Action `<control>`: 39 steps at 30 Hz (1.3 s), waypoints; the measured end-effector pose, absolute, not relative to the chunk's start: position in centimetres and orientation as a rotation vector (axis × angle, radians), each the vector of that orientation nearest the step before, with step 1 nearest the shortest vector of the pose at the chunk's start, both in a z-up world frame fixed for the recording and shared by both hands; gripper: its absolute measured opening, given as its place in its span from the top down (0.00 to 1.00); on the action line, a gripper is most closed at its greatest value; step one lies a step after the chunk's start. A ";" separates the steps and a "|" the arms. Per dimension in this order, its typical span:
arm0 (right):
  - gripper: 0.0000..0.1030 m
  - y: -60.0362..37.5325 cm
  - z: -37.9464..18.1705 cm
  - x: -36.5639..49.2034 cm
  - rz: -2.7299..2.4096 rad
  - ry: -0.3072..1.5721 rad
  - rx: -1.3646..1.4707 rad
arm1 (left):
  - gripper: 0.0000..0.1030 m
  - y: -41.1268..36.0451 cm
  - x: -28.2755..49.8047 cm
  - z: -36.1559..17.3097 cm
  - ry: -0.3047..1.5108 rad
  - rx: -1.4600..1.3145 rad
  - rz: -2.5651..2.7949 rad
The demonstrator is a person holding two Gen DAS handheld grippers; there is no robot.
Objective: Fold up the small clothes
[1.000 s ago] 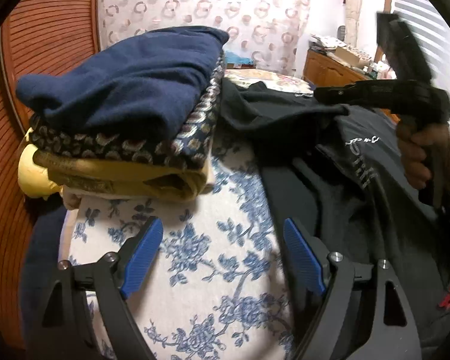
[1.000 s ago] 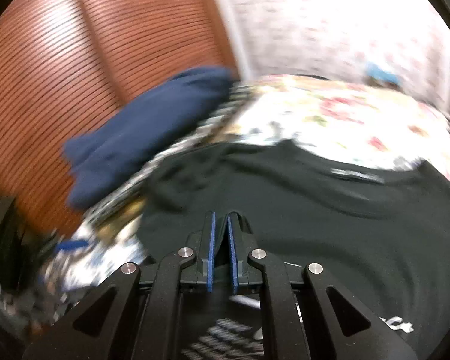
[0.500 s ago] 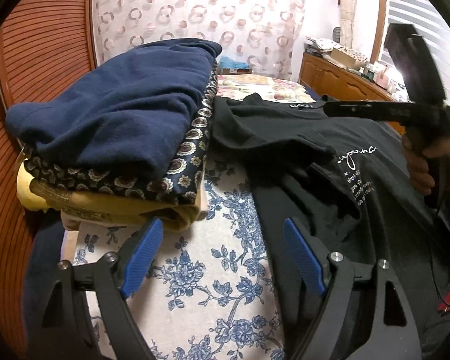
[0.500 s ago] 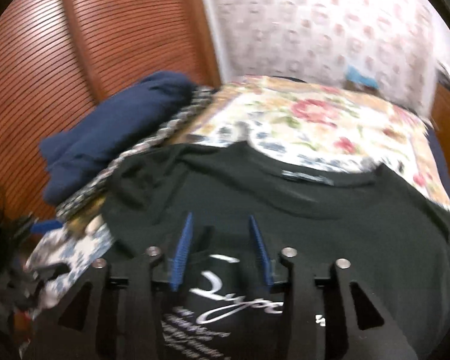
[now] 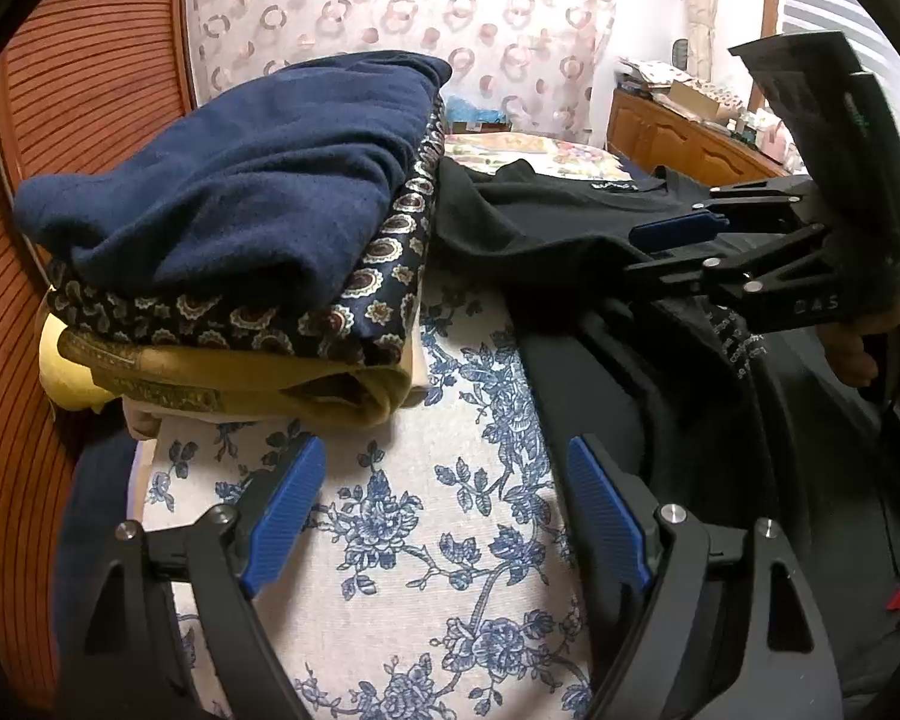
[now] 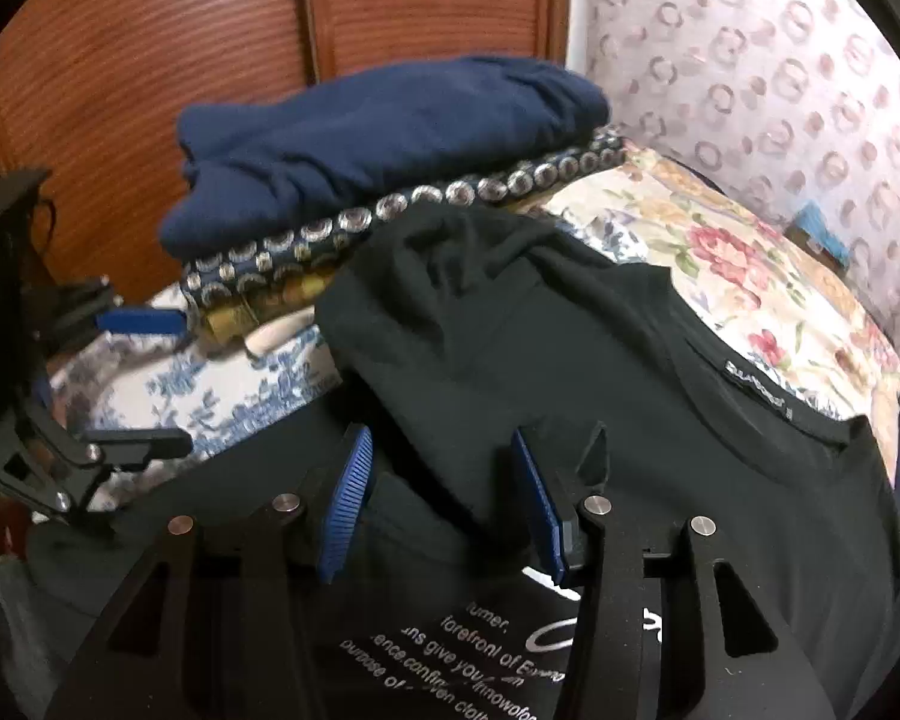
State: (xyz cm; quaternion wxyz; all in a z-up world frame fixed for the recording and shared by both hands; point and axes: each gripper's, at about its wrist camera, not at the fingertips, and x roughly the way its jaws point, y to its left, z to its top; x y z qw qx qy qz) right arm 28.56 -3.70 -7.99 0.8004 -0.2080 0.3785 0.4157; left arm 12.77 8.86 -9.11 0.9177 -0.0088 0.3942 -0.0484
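Both spread wide, holding nothing: left gripper [image 5: 444, 516] over blue-flowered cover [image 5: 450, 570], right gripper [image 6: 444, 492] above black T-shirt [image 6: 660, 420] lying beside folded pile [image 5: 240, 240].

- Our left gripper [image 5: 444, 516] hangs spread wide over the blue-floral bedspread [image 5: 450, 540].
- Our right gripper [image 5: 654, 252] reaches over the black T-shirt [image 5: 540, 222].
- Folded clothes stack [image 5: 240, 252] lies just beside.
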 end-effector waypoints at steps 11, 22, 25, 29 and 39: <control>1.00 -4.4 -5.6 31.1 0.932 0.780 -0.359 | 0.19 8.7 12.7 -9.1 0.810 -0.015 -0.103; 0.89 -11.0 -7.0 39.2 0.530 0.949 -0.177 | 0.19 8.1 13.0 -9.8 0.847 0.020 -0.097; 0.75 -11.4 -6.6 37.6 0.495 0.906 -0.223 | 0.19 8.0 13.5 -10.2 0.881 0.025 -0.097; 0.65 -12.1 -5.6 34.1 0.545 0.861 -0.216 | 0.19 8.0 13.4 -10.3 0.886 0.011 -0.105; 0.65 -11.2 -9.2 27.3 0.660 0.944 -0.187 | 0.16 8.2 13.4 -10.3 0.889 0.000 -0.107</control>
